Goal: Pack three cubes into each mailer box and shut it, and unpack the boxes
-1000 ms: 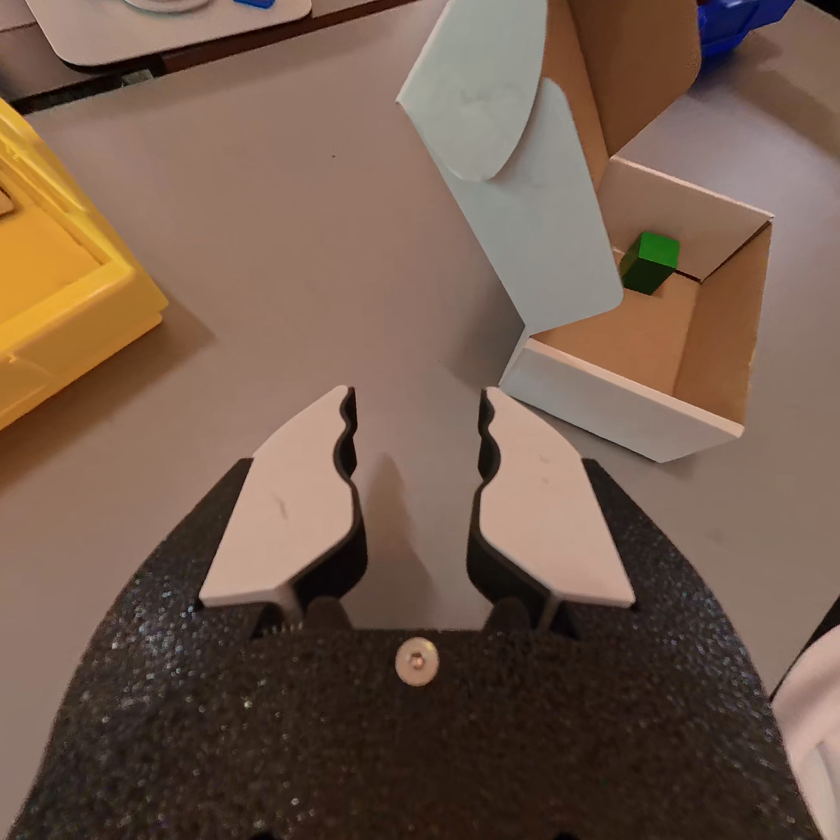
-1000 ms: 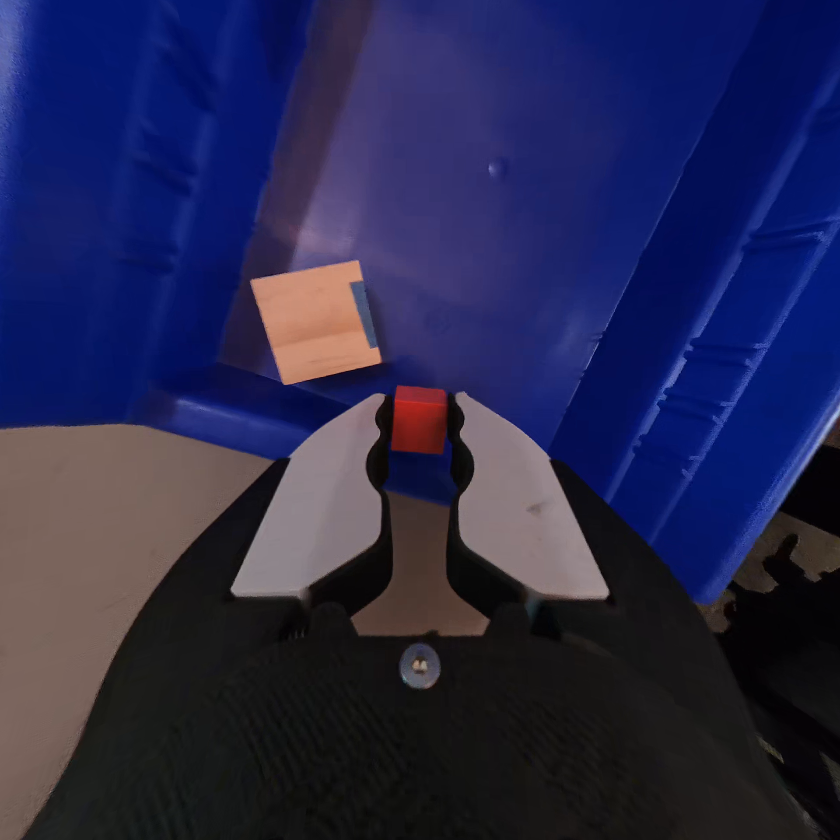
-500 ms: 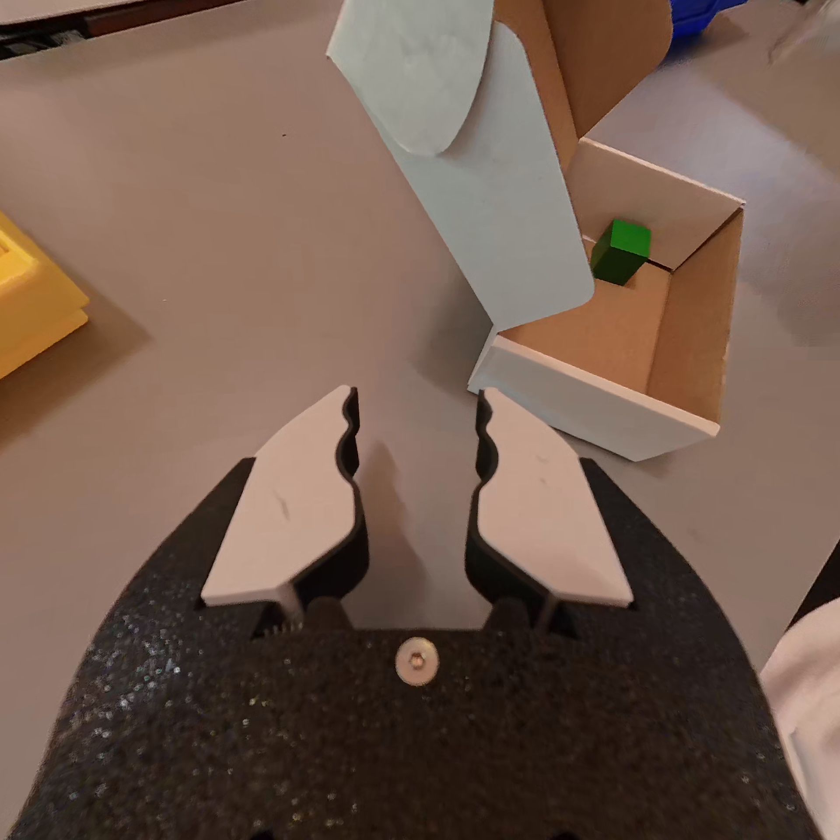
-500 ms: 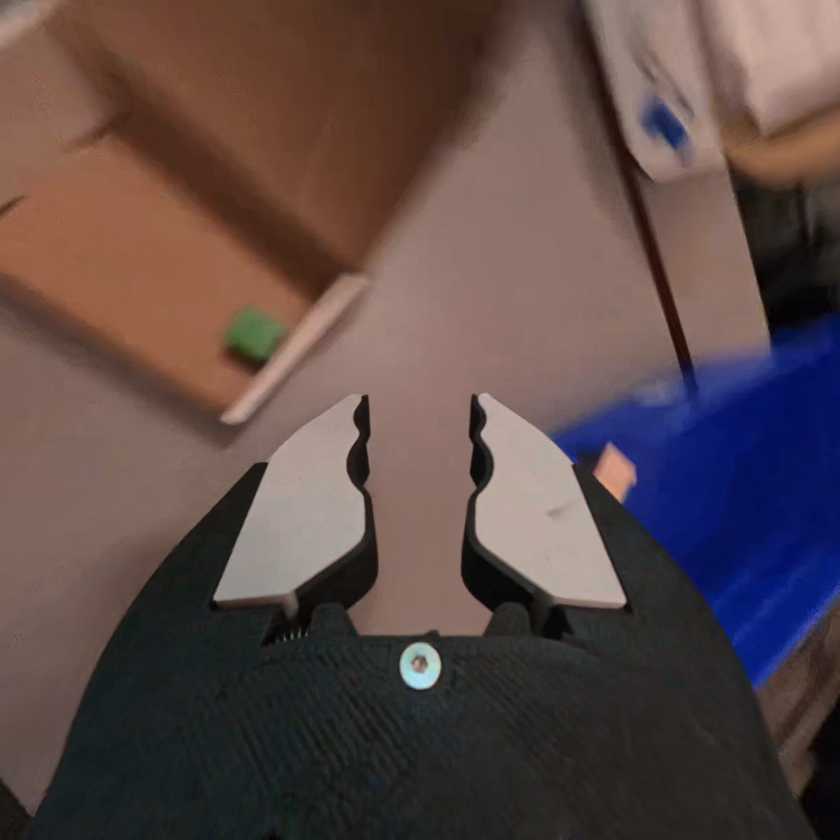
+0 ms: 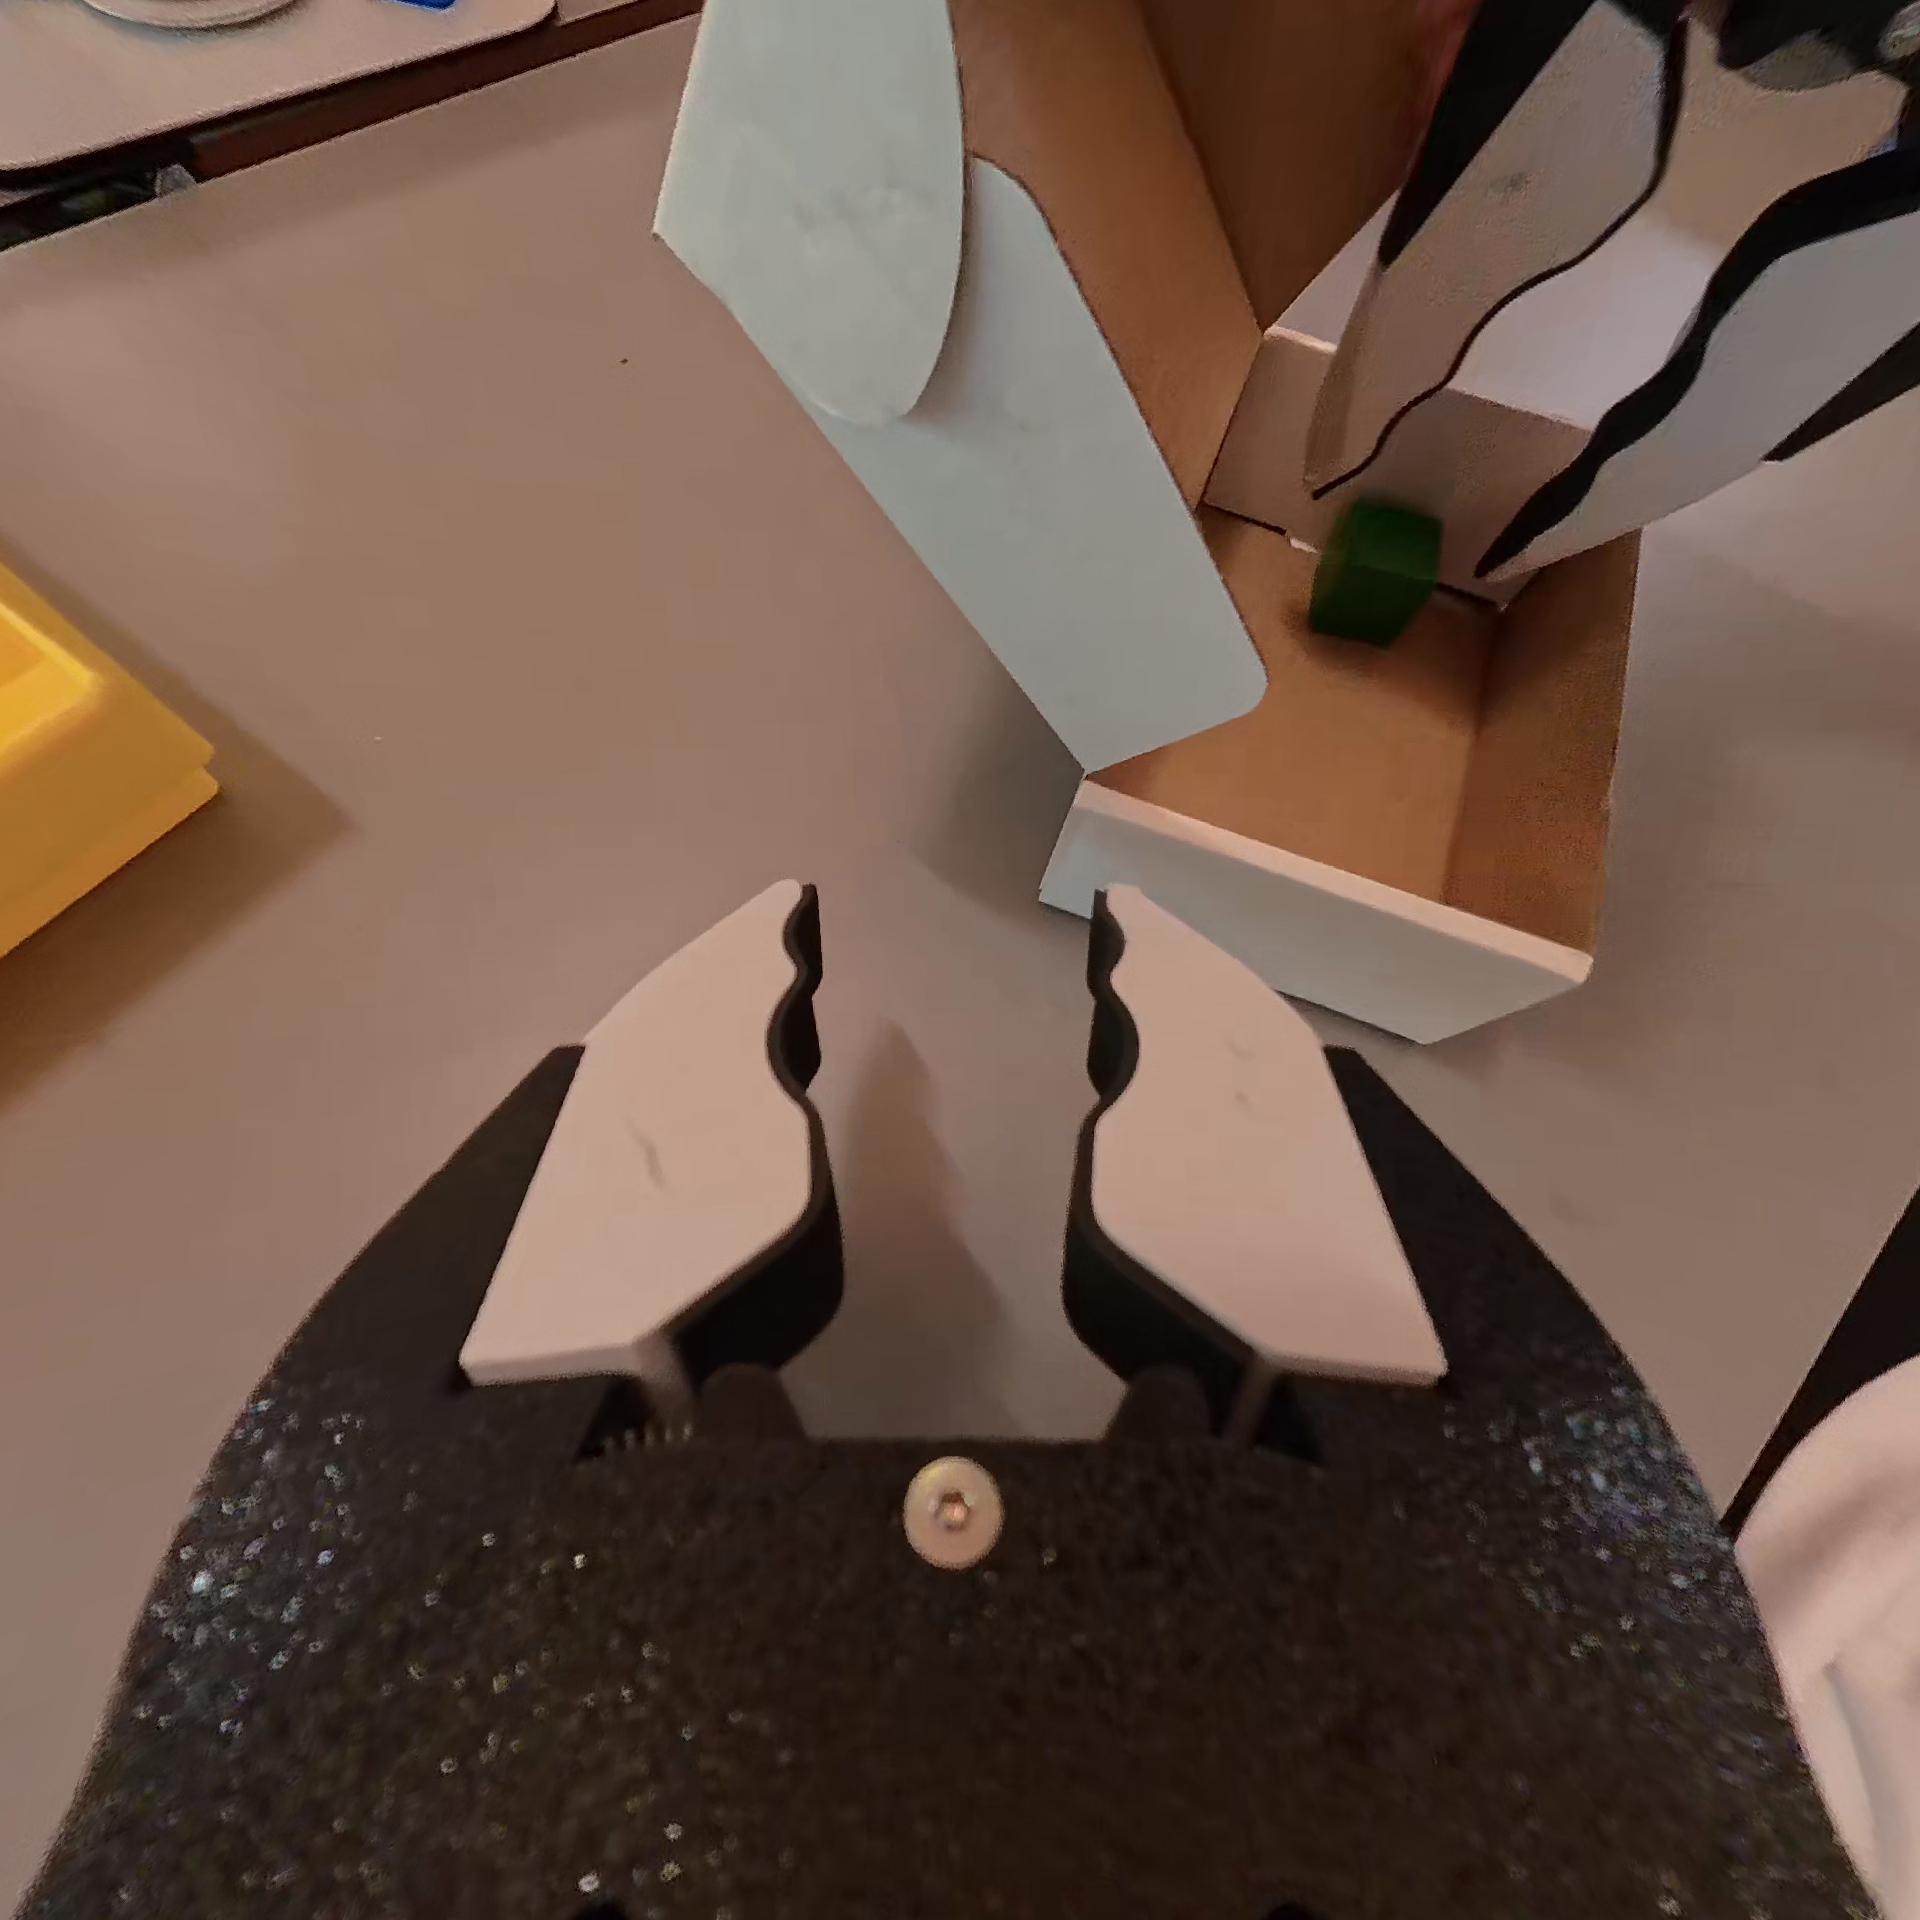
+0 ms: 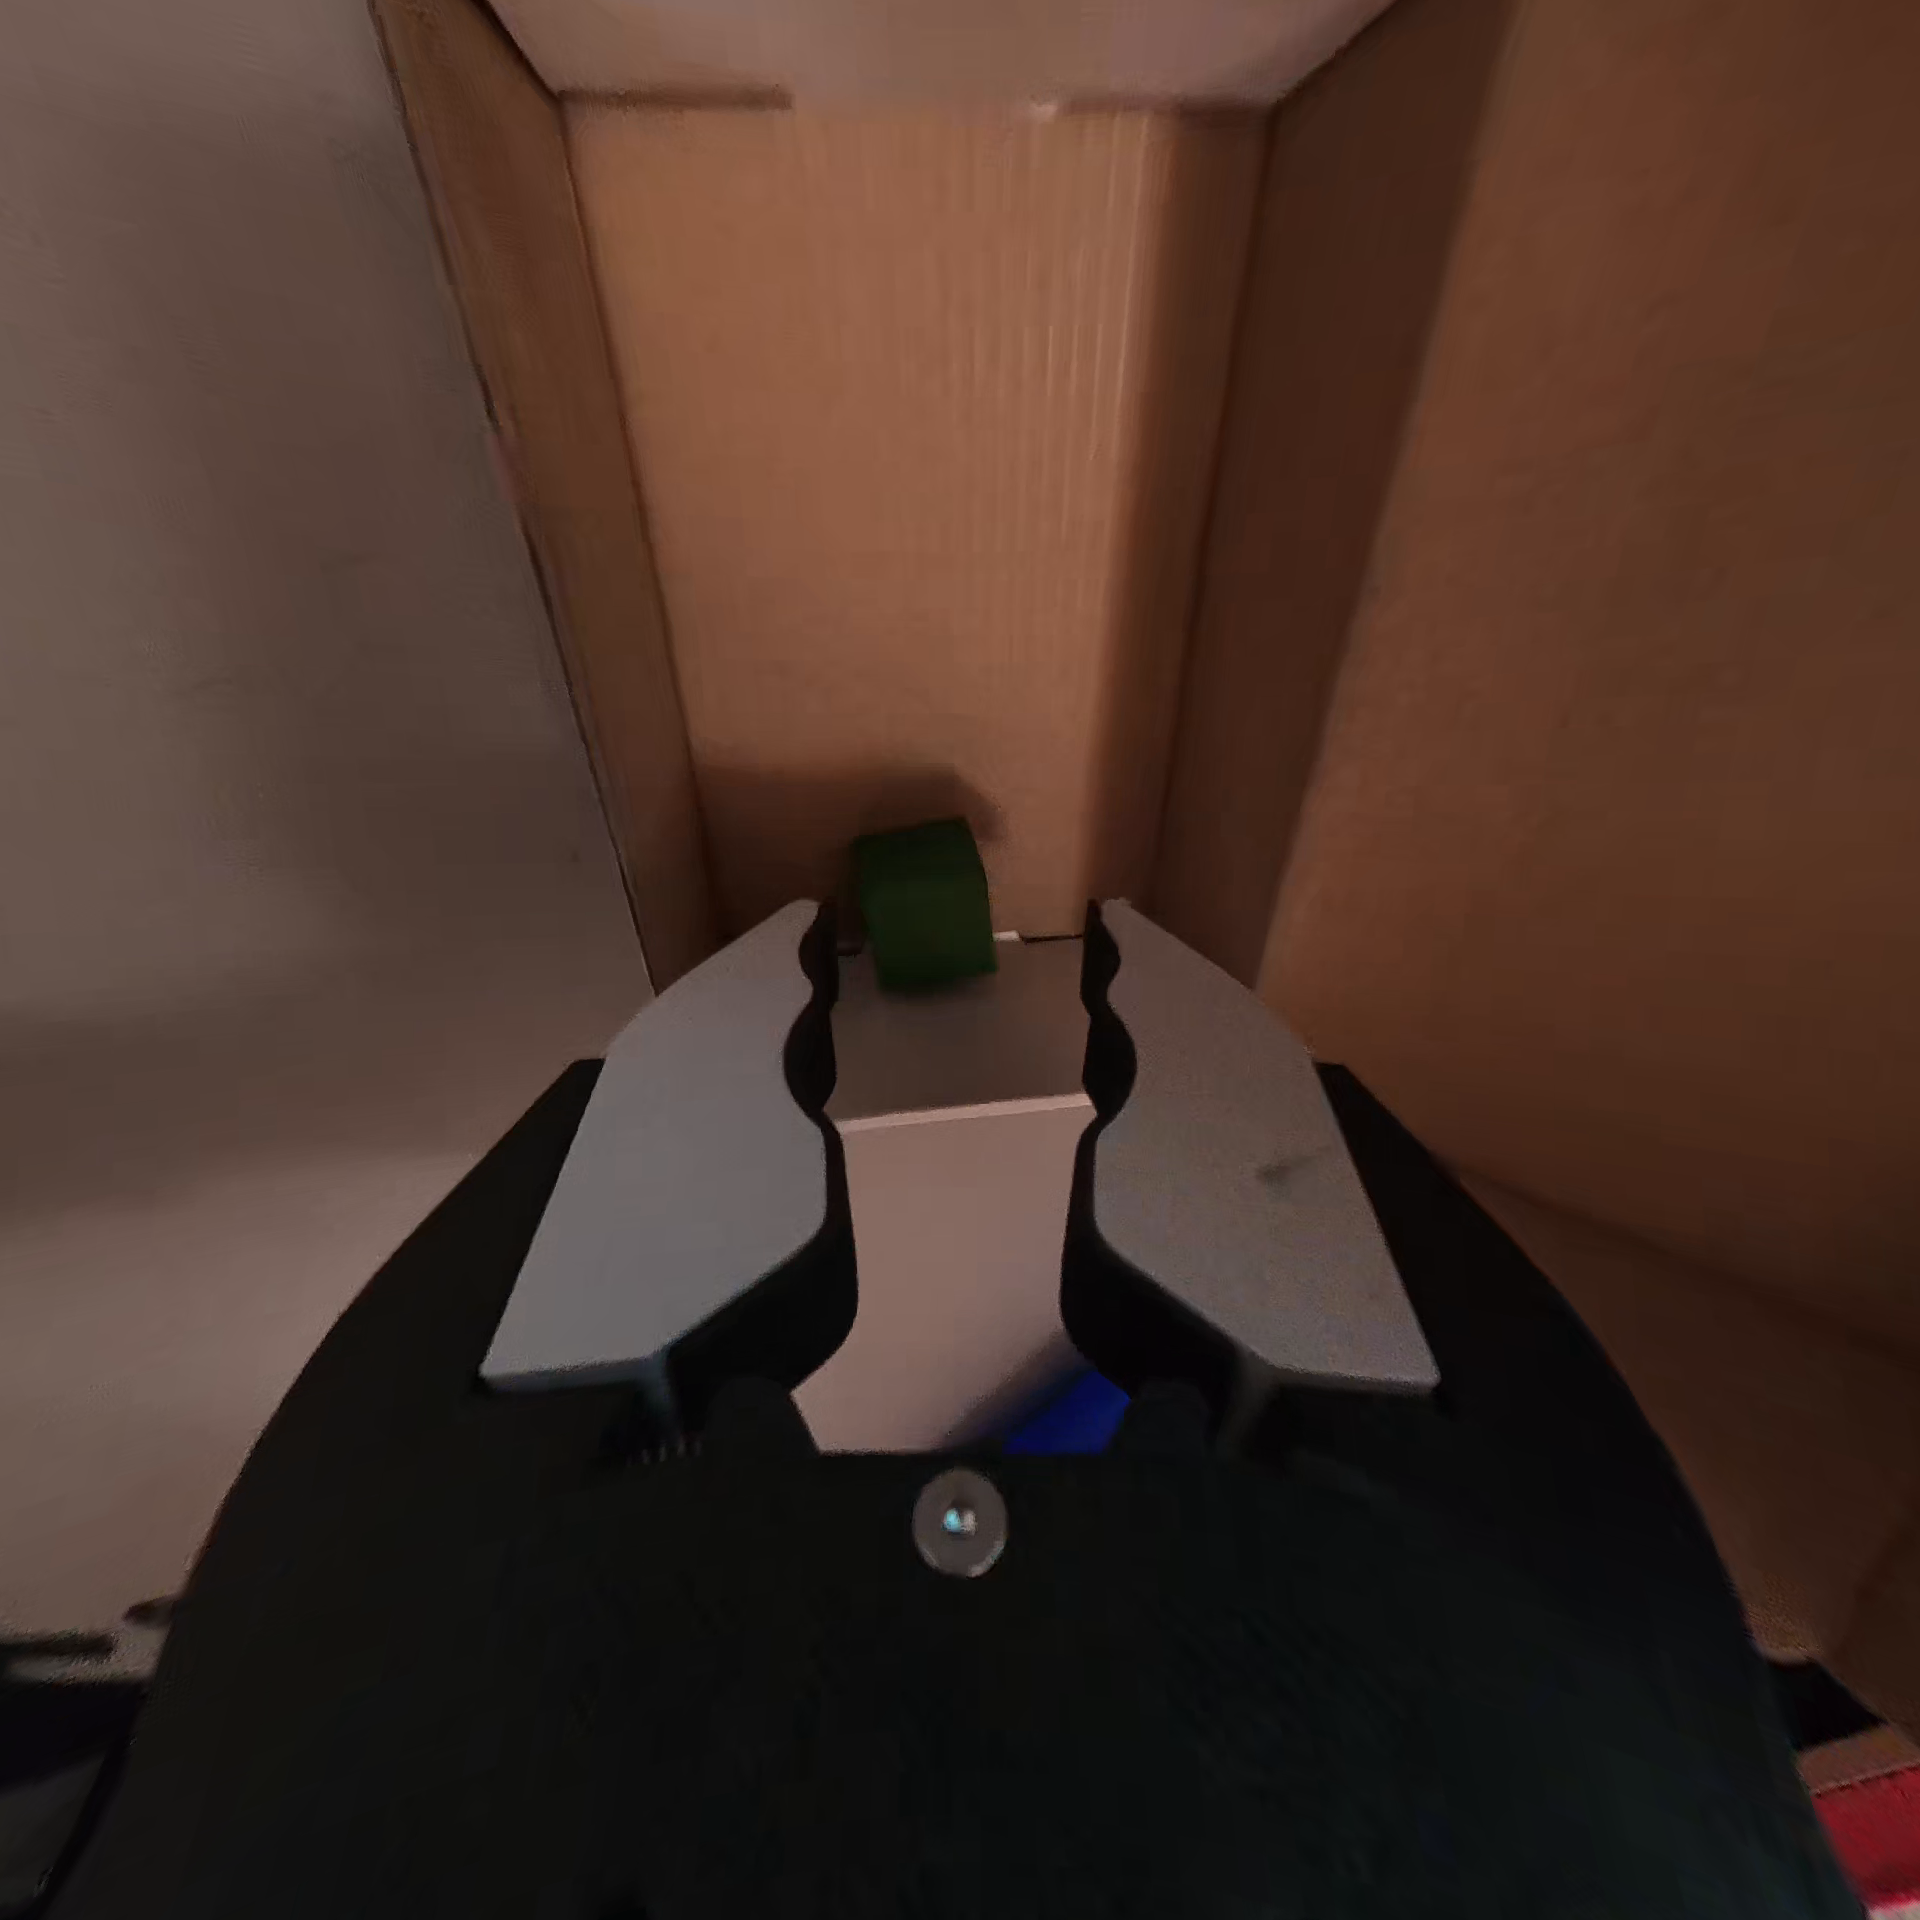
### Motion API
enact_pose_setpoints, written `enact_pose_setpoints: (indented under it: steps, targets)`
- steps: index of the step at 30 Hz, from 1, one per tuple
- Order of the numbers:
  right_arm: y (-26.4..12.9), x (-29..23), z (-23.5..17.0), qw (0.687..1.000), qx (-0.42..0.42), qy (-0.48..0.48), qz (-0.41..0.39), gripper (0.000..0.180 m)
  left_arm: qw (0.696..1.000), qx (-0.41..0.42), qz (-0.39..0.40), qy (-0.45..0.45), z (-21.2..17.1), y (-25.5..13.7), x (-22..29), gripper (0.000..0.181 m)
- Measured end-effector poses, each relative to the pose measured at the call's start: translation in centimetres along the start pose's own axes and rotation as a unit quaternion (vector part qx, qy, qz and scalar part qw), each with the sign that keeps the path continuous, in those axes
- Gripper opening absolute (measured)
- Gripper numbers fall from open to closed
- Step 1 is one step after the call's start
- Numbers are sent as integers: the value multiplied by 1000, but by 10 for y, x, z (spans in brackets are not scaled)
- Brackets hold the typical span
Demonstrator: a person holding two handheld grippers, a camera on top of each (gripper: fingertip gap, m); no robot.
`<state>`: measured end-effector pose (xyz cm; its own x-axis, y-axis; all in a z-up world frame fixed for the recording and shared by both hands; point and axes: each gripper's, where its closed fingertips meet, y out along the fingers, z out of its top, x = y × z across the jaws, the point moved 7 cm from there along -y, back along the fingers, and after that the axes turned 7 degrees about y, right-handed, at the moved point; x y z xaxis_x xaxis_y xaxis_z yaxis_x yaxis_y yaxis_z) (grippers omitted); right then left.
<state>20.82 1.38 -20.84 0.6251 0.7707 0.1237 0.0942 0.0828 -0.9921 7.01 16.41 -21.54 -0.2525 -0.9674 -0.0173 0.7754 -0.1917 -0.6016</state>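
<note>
A white mailer box [image 5: 1299, 935] stands open on the grey table with its lid [image 5: 987, 416] raised. A green cube [image 5: 1377, 582] lies on the brown floor at the far end. My right gripper [image 5: 1403, 525] reaches down into the box, open and empty, its tips on either side of the cube. In the right wrist view the gripper [image 6: 956, 935] sits just above the green cube [image 6: 925, 904], over the box's white end wall [image 6: 956, 1195]. My left gripper [image 5: 953, 904] is open and empty over the table, beside the box's near left corner.
A yellow bin [image 5: 83, 748] sits at the left edge. Another table top [image 5: 312, 52] lies at the far left. A white sleeve [image 5: 1849, 1662] shows at the lower right. A sliver of blue [image 6: 1070, 1418] shows behind the right gripper's fingers.
My right gripper held a red cube over the blue bin, opened without it, then swung to the box and came down at the green cube. My left gripper stayed open and shifted slightly.
</note>
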Motion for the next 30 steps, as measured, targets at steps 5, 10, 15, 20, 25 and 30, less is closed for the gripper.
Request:
enact_pose_setpoints:
  steps: [5, 10, 15, 20, 25, 30]
  targets:
    - [15, 0, 0, 998, -36, -9, 41, 48, 1000, 1, 0, -7, -3, -3, -4, 48]
    - [25, -3, -2, 994, -94, -25, 51, 28, 1000, 1, 1, -17, -6, -3, -9, 48]
    - [-16, -6, 2, 999, -26, 9, 42, 28, 1000, -2, 3, -19, -8, -3, -11, 48]
    - [-99, 11, -54, 989, 31, 132, -60, 28, 1000, -4, 4, -26, -10, -1, -14, 48]
    - [-110, 57, -197, 894, -99, 391, -195, 28, 1000, -12, -1, -28, -13, 3, -13, 48]
    - [-47, 64, -289, 791, -112, 582, -153, 28, 1000, -18, 2, -12, -12, 5, -8, 48]
